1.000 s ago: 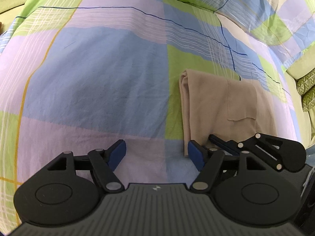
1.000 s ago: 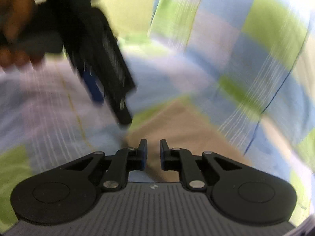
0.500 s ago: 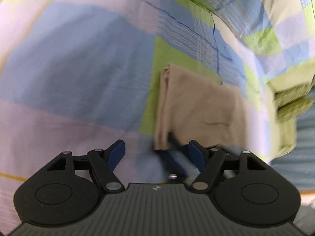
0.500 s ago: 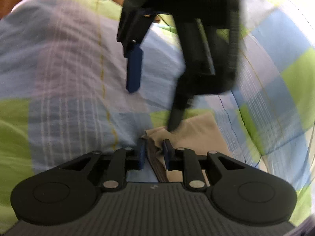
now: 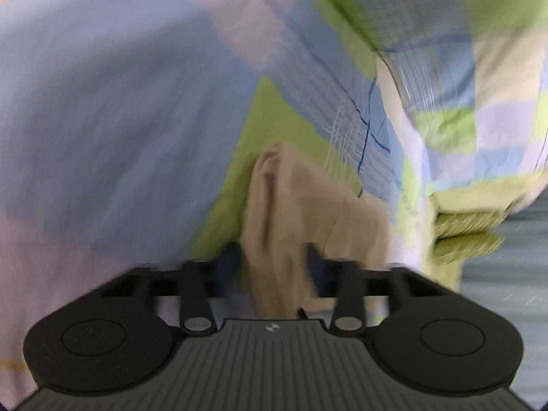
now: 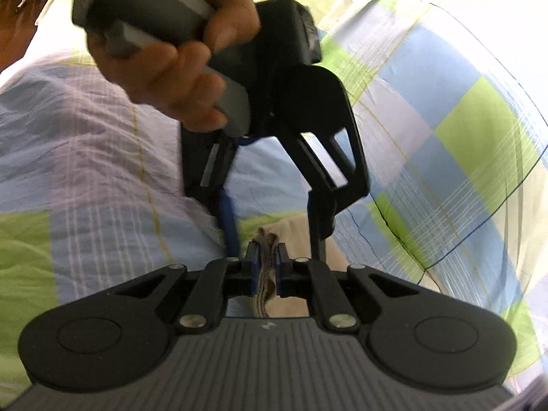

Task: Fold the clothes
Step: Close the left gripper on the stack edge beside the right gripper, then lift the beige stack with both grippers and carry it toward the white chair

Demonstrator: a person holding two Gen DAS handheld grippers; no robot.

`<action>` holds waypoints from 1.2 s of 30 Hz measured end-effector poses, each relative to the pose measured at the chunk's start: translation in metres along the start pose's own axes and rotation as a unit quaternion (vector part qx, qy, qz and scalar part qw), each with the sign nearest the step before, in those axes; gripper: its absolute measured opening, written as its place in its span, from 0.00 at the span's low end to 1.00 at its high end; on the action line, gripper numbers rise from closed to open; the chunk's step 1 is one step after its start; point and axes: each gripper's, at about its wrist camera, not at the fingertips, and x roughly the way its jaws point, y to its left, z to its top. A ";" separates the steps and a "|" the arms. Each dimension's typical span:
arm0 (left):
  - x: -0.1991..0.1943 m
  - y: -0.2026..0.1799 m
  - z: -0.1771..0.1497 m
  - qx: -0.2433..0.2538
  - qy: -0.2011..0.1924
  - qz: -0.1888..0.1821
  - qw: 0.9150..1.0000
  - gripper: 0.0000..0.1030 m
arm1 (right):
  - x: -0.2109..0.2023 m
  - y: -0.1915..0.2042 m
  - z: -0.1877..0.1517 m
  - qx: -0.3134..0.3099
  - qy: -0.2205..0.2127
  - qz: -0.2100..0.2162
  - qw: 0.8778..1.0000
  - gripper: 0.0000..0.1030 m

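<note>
Gripping the folded edge of one beige cloth (image 6: 270,275), the right gripper (image 6: 266,265) pinches it tight; the left gripper (image 5: 274,267), its jaws just closing, straddles the same cloth, contact blurred. One hand (image 6: 178,68) holds that tool. Beneath lies one checked quilt (image 6: 428,102).

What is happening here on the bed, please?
A person is folding a beige garment on a checked bedsheet, with a handheld gripper in each hand. The right gripper is shut on the folded edge of the cloth. The left gripper, held in the person's hand, has just been closing with the same cloth between its jaws; the blur hides whether its pads press on it yet.
</note>
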 end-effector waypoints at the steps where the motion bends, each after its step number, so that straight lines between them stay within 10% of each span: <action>1: 0.003 -0.001 0.000 0.003 0.005 0.001 1.000 0.25 | -0.002 0.000 -0.001 0.004 0.002 0.001 1.000 0.19; 7: 0.005 0.004 0.003 -0.018 0.011 -0.004 1.000 0.25 | -0.026 -0.056 -0.031 0.207 0.052 0.025 0.977 0.34; 11: 0.005 -0.004 0.005 -0.009 0.013 0.009 1.000 0.26 | -0.036 -0.118 -0.078 0.401 0.074 0.061 0.911 0.34; 19: 0.009 -0.015 0.008 0.017 0.026 0.030 0.999 0.30 | 0.011 -0.166 -0.140 0.531 0.090 0.171 0.825 0.34; 24: 0.009 -0.029 0.003 0.076 0.037 0.050 0.995 0.40 | 0.039 -0.183 -0.169 0.599 0.085 0.290 0.742 0.34; 28: 0.009 -0.029 0.001 0.092 0.036 0.048 0.994 0.38 | 0.058 -0.186 -0.169 0.591 0.076 0.318 0.738 0.14; 36: 0.009 -0.073 -0.010 0.190 0.027 0.111 0.975 0.13 | 0.044 -0.181 -0.171 0.614 0.057 0.294 0.730 0.10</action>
